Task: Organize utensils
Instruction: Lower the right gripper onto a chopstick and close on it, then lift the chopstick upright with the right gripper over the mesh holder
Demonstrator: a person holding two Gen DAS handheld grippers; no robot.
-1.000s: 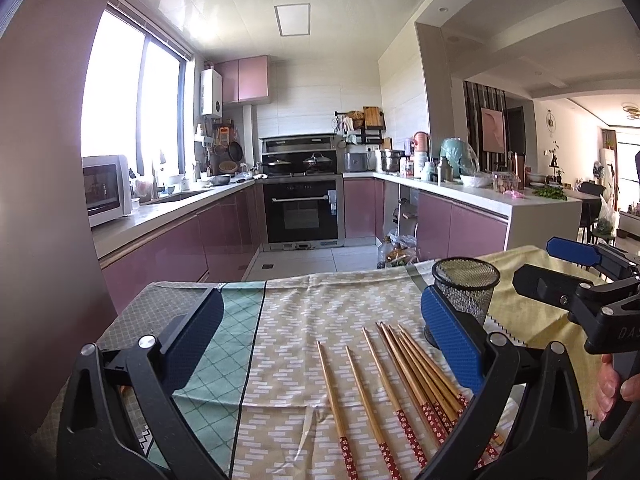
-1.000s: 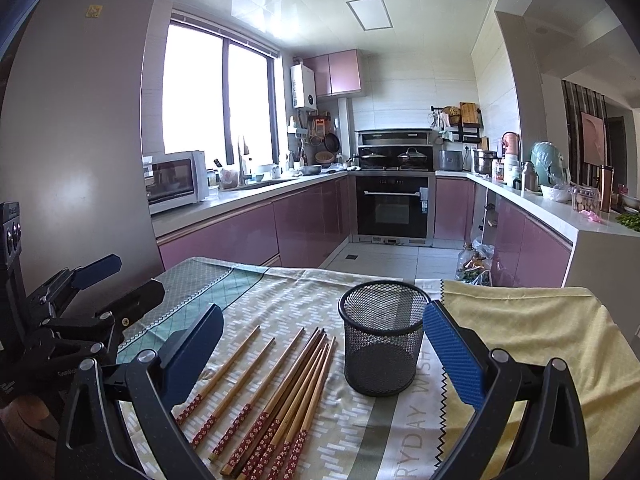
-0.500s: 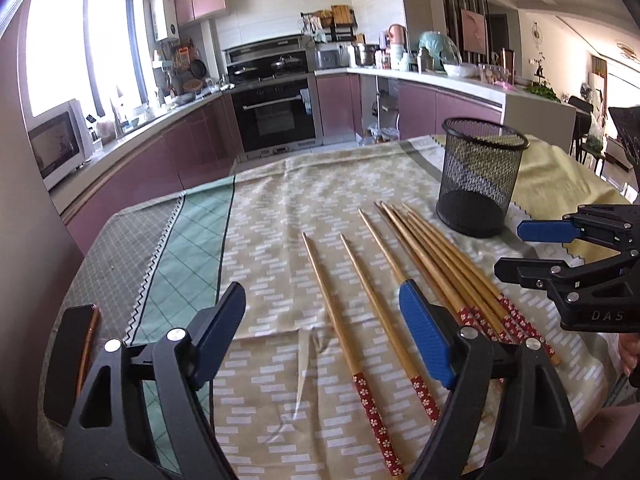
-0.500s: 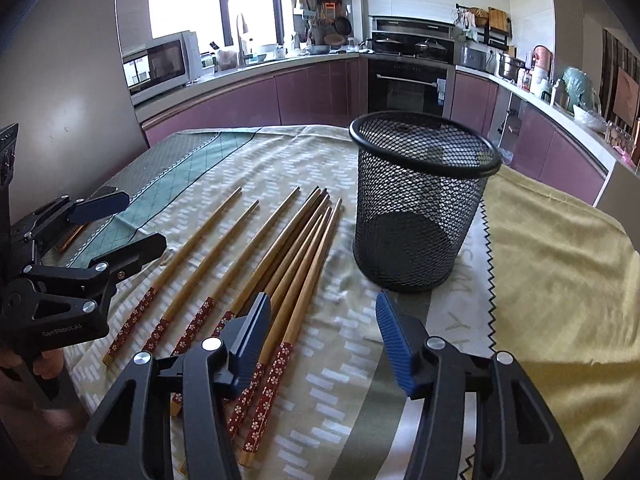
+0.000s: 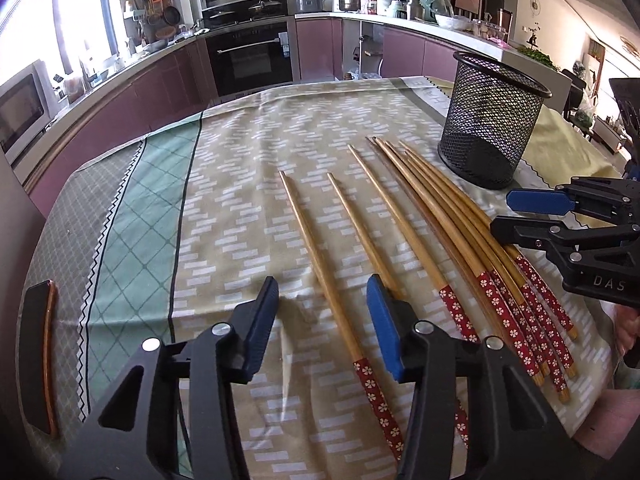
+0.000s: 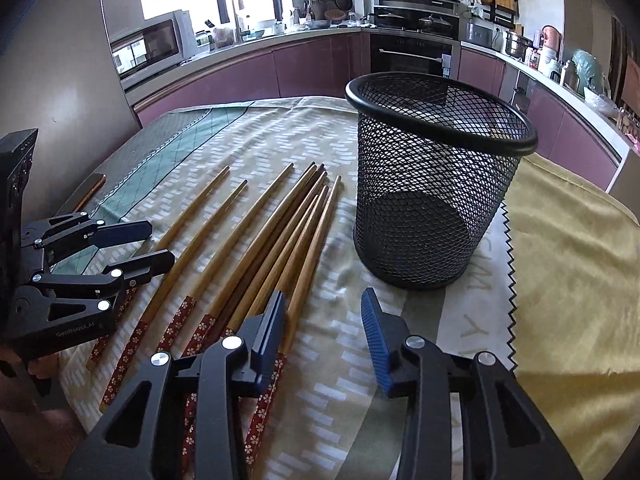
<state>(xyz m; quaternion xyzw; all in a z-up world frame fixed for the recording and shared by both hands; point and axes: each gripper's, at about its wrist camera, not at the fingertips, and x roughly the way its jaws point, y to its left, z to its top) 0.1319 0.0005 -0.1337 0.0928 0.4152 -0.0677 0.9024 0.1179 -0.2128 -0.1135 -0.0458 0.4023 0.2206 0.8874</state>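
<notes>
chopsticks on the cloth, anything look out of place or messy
Yes: the chopsticks lie loose on the tablecloth beside the mesh holder, which stands upright and empty. Three lie apart; the rest are bunched and overlapping. Nothing looks spilled or broken.

The left gripper (image 5: 322, 308), a black plastic scissor-style frame, carries two fingers faced with ribbed blue pads (image 5: 382, 330) and round silver screws at its pivots. The right gripper (image 6: 322, 324) has the same build; white lettering marks both black bodies.
</notes>
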